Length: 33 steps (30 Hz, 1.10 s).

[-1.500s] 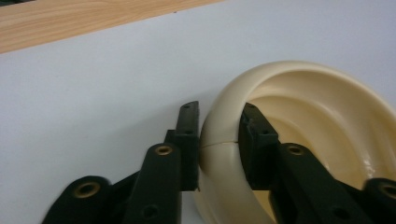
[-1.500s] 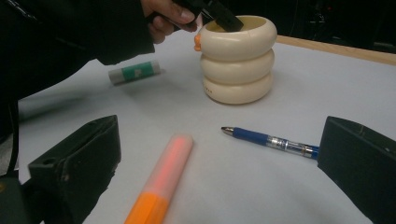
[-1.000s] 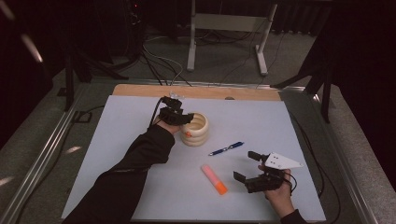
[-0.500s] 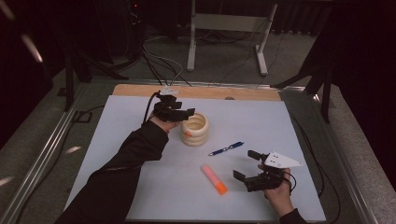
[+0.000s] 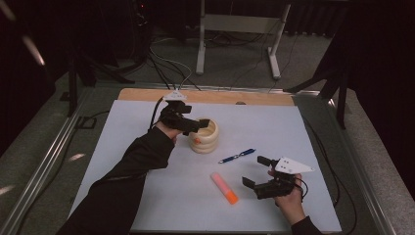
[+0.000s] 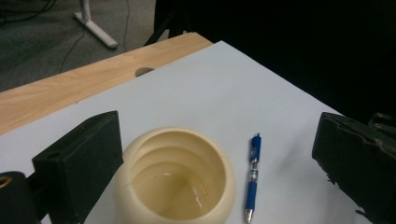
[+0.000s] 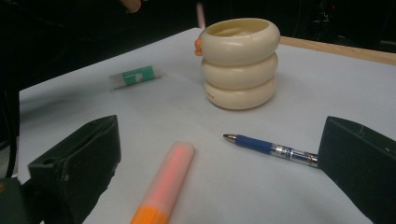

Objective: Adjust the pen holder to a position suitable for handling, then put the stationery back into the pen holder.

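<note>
A: High view first: the cream holder (image 5: pixel 204 136), a cup of three stacked rings, stands upright just above the middle of the frame on the white sheet (image 5: pixel 147 196), with a small orange knob on its near side. The left gripper (image 5: pixel 195 125) hovers at its rim from the left.

B: Holding it?

A: No. In the left gripper view the jaws have just been opening and stand wide, one on each side of the holder's mouth (image 6: pixel 175 179), touching nothing. The holder looks empty inside.

B: And the other things?

A: The blue pen (image 5: pixel 237 156) lies just right of the holder; the orange highlighter (image 5: pixel 224 187) lies lower, toward the bottom centre. The right gripper (image 5: pixel 258 172), at lower right, is released too, jaws apart and facing the highlighter (image 7: pixel 166 182) and pen (image 7: pixel 271 148). A green-and-white eraser (image 7: pixel 134 76) lies at upper left of that view.

B: So which step?

A: I'd judge the holder has been set down and let go. Next, probably, one gripper must close on the pen or highlighter along its barrel, lift, tilt it upright and lower it into the mouth without knocking the holder.
</note>
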Motion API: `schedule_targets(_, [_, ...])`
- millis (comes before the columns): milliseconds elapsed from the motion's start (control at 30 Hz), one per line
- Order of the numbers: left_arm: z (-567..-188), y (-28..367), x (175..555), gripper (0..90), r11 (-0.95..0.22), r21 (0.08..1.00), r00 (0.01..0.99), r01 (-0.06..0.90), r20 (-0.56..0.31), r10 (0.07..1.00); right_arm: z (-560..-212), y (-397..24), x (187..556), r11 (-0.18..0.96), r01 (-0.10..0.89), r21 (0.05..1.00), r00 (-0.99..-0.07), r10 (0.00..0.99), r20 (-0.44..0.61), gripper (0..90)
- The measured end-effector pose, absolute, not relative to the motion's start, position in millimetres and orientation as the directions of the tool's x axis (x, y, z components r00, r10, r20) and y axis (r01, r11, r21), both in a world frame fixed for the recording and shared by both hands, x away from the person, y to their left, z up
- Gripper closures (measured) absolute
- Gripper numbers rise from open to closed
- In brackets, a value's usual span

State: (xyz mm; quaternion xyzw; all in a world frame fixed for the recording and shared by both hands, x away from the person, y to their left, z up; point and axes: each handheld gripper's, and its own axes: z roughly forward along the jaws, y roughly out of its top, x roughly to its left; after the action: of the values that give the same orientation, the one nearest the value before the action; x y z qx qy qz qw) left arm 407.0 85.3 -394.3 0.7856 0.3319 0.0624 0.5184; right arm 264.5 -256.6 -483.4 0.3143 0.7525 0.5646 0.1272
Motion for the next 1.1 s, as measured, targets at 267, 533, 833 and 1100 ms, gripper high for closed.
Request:
schedule_targets(267, [-394, 72, 395, 2.9, -0.268, 0.897, 0.827, 0.351, -0.162, 0.539, -482, -261, 265, 0.153, 0.327, 0.933, -0.767, 0.619, 0.168, 0.0])
schedule_targets(533, [-402, 62, 384, 3.6, -0.262, 0.912, 0.87, 0.315, -0.168, 0.463, -479, -271, 265, 0.112, 0.325, 0.939, -0.757, 0.626, 0.188, 0.0])
schedule_targets(833, [-408, 41, 368, 3.6, -0.294, 0.917, 0.911, 0.27, -0.144, 0.386, -472, -278, 264, 0.081, 0.31, 0.947, -0.743, 0.642, 0.188, 0.0])
schedule_targets(1100, [-421, 26, 357, 4.4, -0.304, 0.911, 0.924, 0.279, -0.168, 0.344, -470, -283, 262, 0.05, 0.309, 0.95, -0.735, 0.646, 0.206, 0.0])
